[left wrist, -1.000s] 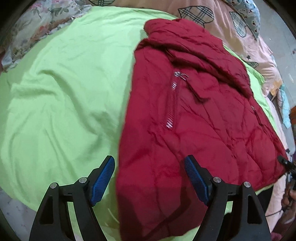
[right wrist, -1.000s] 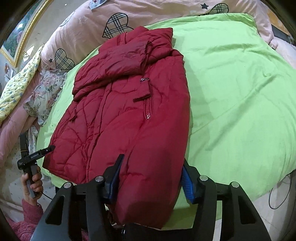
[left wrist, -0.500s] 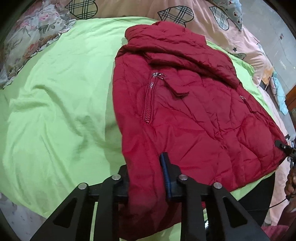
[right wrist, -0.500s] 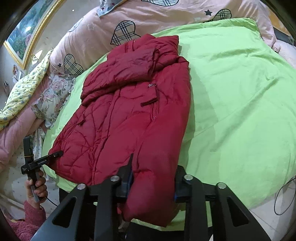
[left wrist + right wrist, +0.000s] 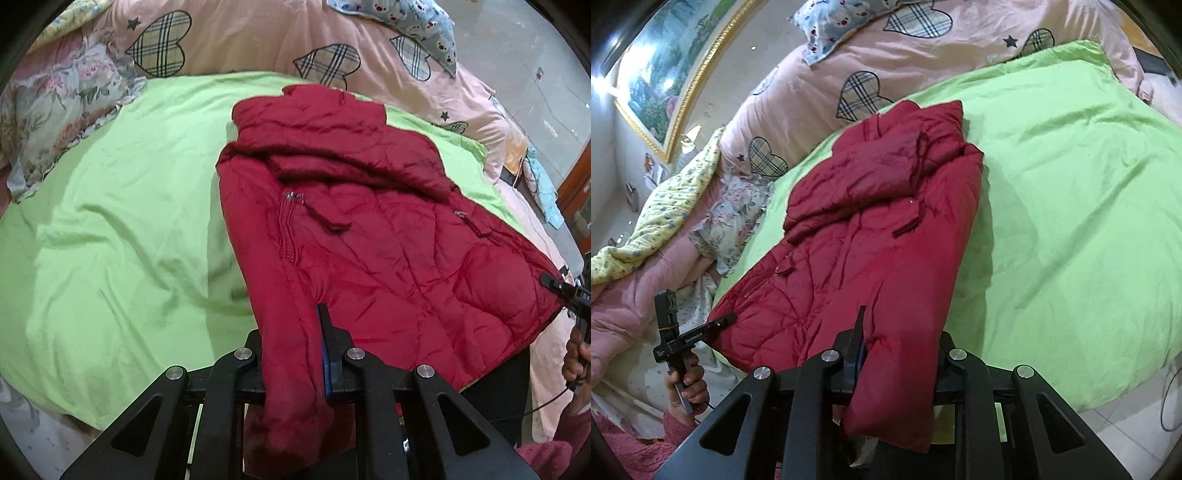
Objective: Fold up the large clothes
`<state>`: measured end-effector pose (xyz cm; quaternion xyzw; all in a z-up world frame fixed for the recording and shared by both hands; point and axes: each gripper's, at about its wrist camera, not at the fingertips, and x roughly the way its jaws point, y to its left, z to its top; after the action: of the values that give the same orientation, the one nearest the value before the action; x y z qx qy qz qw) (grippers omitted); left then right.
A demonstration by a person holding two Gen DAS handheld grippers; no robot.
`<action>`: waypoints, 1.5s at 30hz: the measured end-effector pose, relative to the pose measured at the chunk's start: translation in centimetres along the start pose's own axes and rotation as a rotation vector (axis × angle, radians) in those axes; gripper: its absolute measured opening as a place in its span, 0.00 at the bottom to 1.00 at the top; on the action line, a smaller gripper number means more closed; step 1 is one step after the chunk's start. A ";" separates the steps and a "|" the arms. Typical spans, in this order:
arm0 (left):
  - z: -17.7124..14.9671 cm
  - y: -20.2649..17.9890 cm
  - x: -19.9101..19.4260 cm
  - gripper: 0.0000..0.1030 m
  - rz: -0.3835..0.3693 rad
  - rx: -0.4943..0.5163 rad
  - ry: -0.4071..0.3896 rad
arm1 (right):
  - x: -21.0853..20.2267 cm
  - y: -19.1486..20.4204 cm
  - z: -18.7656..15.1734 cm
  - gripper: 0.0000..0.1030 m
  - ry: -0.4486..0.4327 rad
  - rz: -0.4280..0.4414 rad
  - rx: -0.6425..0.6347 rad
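A dark red quilted jacket [image 5: 388, 236] lies on a lime green sheet [image 5: 110, 240], collar toward the pillows, sleeves folded over its upper part. My left gripper [image 5: 295, 354] is shut on the jacket's near hem corner, fabric bunched between its jaws. In the right wrist view the same jacket [image 5: 886, 229] runs away from me, and my right gripper [image 5: 897, 354] is shut on the other hem corner, which hangs down below the jaws. Each gripper shows in the other's view, the right one [image 5: 565, 291] and the left one [image 5: 683, 336], each held by a hand.
A pink duvet with plaid hearts [image 5: 258, 40] lies behind the sheet. Floral bedding [image 5: 55, 110] is piled at the left. A framed picture [image 5: 665, 70] hangs on the wall. The bed edge and floor [image 5: 1145, 398] are at the lower right.
Both grippers have shut on the jacket's near hem corners, the left one from wide open. The hem is lifted and bunched, and both cameras have drawn back and tilted up.
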<state>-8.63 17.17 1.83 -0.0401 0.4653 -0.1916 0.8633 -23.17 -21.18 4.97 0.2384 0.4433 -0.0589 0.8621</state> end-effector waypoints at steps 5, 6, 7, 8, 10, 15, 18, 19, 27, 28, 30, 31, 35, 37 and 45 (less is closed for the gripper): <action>1.4 -1.0 -0.9 0.14 0.032 0.020 -0.026 | -0.1 -0.2 1.2 0.22 -0.019 0.045 -0.013; 1.7 -1.3 -1.2 0.14 0.041 0.021 -0.033 | -0.1 -0.3 1.4 0.22 -0.024 0.058 -0.016; 2.0 -1.5 -1.3 0.14 0.050 0.022 -0.038 | 0.0 -0.3 1.8 0.22 -0.030 0.073 -0.020; 2.4 -1.9 -1.4 0.14 0.062 0.025 -0.043 | -0.1 -0.3 1.9 0.22 -0.035 0.083 -0.024; 3.1 -2.6 -1.5 0.14 0.093 0.032 -0.056 | -0.1 -0.5 2.7 0.22 -0.043 0.114 -0.037; 5.0 -3.8 -1.6 0.14 0.159 0.006 -0.089 | 0.1 -0.8 5.0 0.22 -0.049 0.184 -0.069; 5.7 -4.1 -1.6 0.14 0.174 -0.032 -0.117 | 0.3 -1.1 6.5 0.22 -0.046 0.214 -0.061; 5.8 -4.1 -1.5 0.14 0.176 -0.045 -0.124 | 0.2 -1.1 6.9 0.22 -0.048 0.217 -0.065; 6.6 -4.4 -1.1 0.14 0.170 -0.021 -0.117 | 0.0 -1.6 6.9 0.22 -0.114 0.222 -0.041; 6.9 -4.2 -1.1 0.14 0.161 -0.012 -0.113 | -0.1 -1.6 6.8 0.22 -0.129 0.218 -0.033; 7.5 -3.6 -1.0 0.14 0.137 0.010 -0.105 | -0.3 -1.6 6.4 0.22 -0.157 0.209 -0.008; 7.9 -3.1 -1.0 0.14 0.127 0.018 -0.103 | -0.3 -1.6 6.3 0.22 -0.171 0.202 0.001; 9.2 -1.7 -0.8 0.14 0.090 0.045 -0.118 | 0.0 -1.1 6.9 0.22 -0.215 0.159 0.033; 9.9 -1.0 -0.5 0.14 0.080 0.042 -0.130 | 0.1 -0.7 7.8 0.22 -0.230 0.140 0.041; 12.6 -0.1 1.1 0.14 0.056 0.016 -0.185 | 1.2 0.8 12.0 0.22 -0.281 0.081 0.032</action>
<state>2.24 15.29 8.09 -0.0377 0.3828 -0.1663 0.9080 -13.32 -25.87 10.23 0.2591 0.3072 -0.0640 0.9135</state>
